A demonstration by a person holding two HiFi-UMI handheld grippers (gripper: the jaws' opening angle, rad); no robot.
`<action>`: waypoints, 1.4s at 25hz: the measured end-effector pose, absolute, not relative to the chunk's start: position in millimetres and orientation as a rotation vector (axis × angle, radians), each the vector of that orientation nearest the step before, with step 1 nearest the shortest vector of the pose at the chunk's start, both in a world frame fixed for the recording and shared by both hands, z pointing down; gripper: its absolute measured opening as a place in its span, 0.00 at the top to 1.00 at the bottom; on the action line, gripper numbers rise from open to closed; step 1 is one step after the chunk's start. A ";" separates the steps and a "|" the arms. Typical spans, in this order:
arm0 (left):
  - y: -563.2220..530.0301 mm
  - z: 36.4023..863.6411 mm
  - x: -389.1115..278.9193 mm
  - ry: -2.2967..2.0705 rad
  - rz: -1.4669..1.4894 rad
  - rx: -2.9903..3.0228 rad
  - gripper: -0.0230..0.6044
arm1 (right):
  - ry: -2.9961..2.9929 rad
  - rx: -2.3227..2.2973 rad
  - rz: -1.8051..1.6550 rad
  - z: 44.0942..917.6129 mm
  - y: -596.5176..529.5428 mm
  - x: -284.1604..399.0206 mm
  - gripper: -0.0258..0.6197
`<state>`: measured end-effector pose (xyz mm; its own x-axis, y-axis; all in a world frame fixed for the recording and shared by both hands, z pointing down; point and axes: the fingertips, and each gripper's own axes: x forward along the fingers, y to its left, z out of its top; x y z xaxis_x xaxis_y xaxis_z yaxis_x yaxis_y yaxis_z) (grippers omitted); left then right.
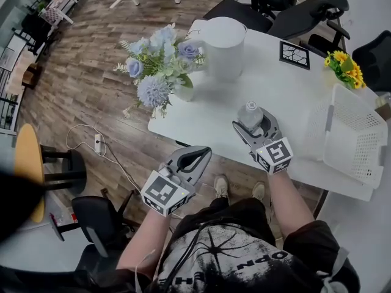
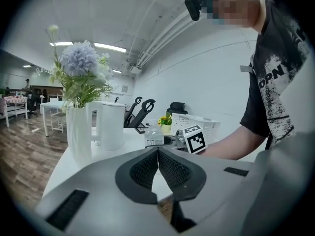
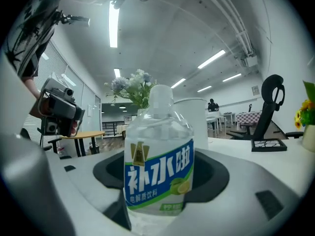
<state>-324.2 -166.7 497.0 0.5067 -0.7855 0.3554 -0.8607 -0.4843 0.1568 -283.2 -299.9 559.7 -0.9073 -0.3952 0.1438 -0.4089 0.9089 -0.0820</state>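
Open office, wood floor; white desk (image 1: 293, 93) is filling the upper right of the head view. Right tool (image 1: 252, 121) is clamping a clear plastic bottle (image 1: 250, 112), jaws pressing both sides of its glossy blue-and-white label (image 3: 158, 173). Bottle is standing upright at frame centre, long axis vertical, near the desk's front edge. Left tool (image 1: 200, 155) is hanging off the desk, lower left of the bottle, ribbed pads meeting on nothing. Smooth white kettle (image 1: 225, 46) and pale blue flowers (image 1: 160, 66) are sitting further up the frame
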 end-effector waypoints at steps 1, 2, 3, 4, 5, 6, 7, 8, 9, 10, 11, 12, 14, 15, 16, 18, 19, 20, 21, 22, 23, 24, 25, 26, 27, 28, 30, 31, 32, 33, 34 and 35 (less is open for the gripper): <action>-167.0 498.3 -324.8 -1.379 0.341 2.436 0.95 | -2.955 0.626 0.169 560.0 -298.4 -282.2 0.46; -167.6 499.4 -325.3 -1.379 0.345 2.431 0.95 | -2.960 0.625 0.164 560.0 -297.0 -281.7 0.46; -168.3 500.5 -325.3 -1.379 0.347 2.427 0.95 | -2.961 0.620 0.150 560.2 -295.4 -281.6 0.46; -168.6 501.9 -324.3 -1.375 0.346 2.427 0.95 | -2.959 0.612 0.130 560.6 -293.6 -281.5 0.46; -168.6 503.4 -322.6 -1.368 0.342 2.429 0.95 | -2.954 0.604 0.106 561.0 -291.7 -281.4 0.46; -168.5 504.6 -320.9 -1.361 0.337 2.432 0.95 | -2.946 0.598 0.083 561.5 -289.8 -281.2 0.46; -168.6 505.4 -319.5 -1.355 0.335 2.434 0.95 | -2.938 0.592 0.064 562.3 -287.8 -281.0 0.46; -168.8 506.0 -318.6 -1.351 0.335 2.435 0.95 | -2.928 0.590 0.051 563.7 -286.0 -280.9 0.46; -169.0 506.5 -318.0 -1.348 0.336 2.435 0.95 | -2.918 0.592 0.044 565.9 -284.6 -280.5 0.46; -169.4 506.9 -317.7 -1.345 0.337 2.435 0.95 | -2.909 0.599 0.044 568.5 -283.8 -279.7 0.46; -169.8 507.2 -317.5 -1.343 0.337 2.436 0.95 | -2.903 0.608 0.049 570.6 -283.7 -278.5 0.46; -170.1 507.4 -317.4 -1.341 0.338 2.437 0.95 | -2.902 0.615 0.057 571.7 -284.0 -277.3 0.46; -170.4 507.5 -317.8 -1.338 0.342 2.440 0.95 | -2.906 0.625 0.063 571.2 -284.4 -276.3 0.46; -170.4 507.6 -318.1 -1.338 0.344 2.442 0.95 | -2.908 0.629 0.059 570.4 -284.5 -276.4 0.46; -170.4 507.7 -318.3 -1.337 0.346 2.443 0.95 | -2.910 0.632 0.053 569.3 -284.7 -276.6 0.46; -170.5 507.8 -318.3 -1.336 0.347 2.444 0.95 | -2.915 0.637 0.046 566.2 -285.3 -276.9 0.45; -170.5 507.7 -318.2 -1.334 0.347 2.446 0.94 | -2.918 0.641 0.043 564.1 -285.7 -276.7 0.45; -170.4 507.3 -317.9 -1.333 0.346 2.448 0.95 | -2.920 0.644 0.040 561.6 -285.9 -276.3 0.45; -170.3 506.6 -317.6 -1.332 0.345 2.451 0.95 | -2.922 0.647 0.038 558.8 -285.8 -275.6 0.44; -170.3 505.6 -317.4 -1.331 0.343 2.455 0.95 | -2.924 0.649 0.036 556.0 -285.6 -274.9 0.44; -170.6 504.3 -317.3 -1.330 0.340 2.458 0.95 | -2.924 0.651 0.032 553.2 -285.2 -274.0 0.44; -170.9 502.9 -317.1 -1.330 0.337 2.463 0.95 | -2.922 0.653 0.026 550.3 -284.5 -272.9 0.44; -171.5 501.5 -316.8 -1.328 0.333 2.468 0.95 | -2.919 0.658 0.019 547.3 -283.7 -271.5 0.44; -172.0 500.1 -316.4 -1.326 0.330 2.474 0.95 | -2.916 0.664 0.012 544.3 -282.8 -269.8 0.44; -172.5 498.5 -316.0 -1.324 0.326 2.480 0.95 | -2.912 0.670 0.007 541.3 -281.7 -267.9 0.44; -172.9 496.7 -315.3 -1.322 0.321 2.487 0.95 | -2.909 0.675 0.004 538.4 -280.2 -266.0 0.44; -173.4 492.2 -312.9 -1.316 0.310 2.504 0.95 | -2.904 0.681 -0.002 533.0 -276.1 -261.8 0.44; -173.9 489.9 -311.0 -1.312 0.303 2.515 0.95 | -2.901 0.687 -0.008 530.1 -274.1 -259.2 0.44; -174.6 487.7 -308.9 -1.306 0.296 2.527 0.95 | -2.898 0.694 -0.015 527.1 -272.2 -256.3 0.45; -175.4 485.5 -306.6 -1.299 0.290 2.540 0.95 | -2.893 0.701 -0.023 524.2 -270.4 -253.1 0.45; -176.3 483.3 -304.1 -1.291 0.285 2.554 0.95 | -2.886 0.709 -0.032 521.4 -268.4 -249.6 0.45; -177.2 480.8 -301.4 -1.283 0.280 2.567 0.95 | -2.878 0.718 -0.042 518.5 -266.1 -245.8 0.45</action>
<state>-301.4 -177.2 480.8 0.5921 -0.7543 0.2838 -0.8039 -0.5776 0.1422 -245.8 -266.1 518.5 -0.8685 -0.4683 0.1623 -0.4634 0.8834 0.0694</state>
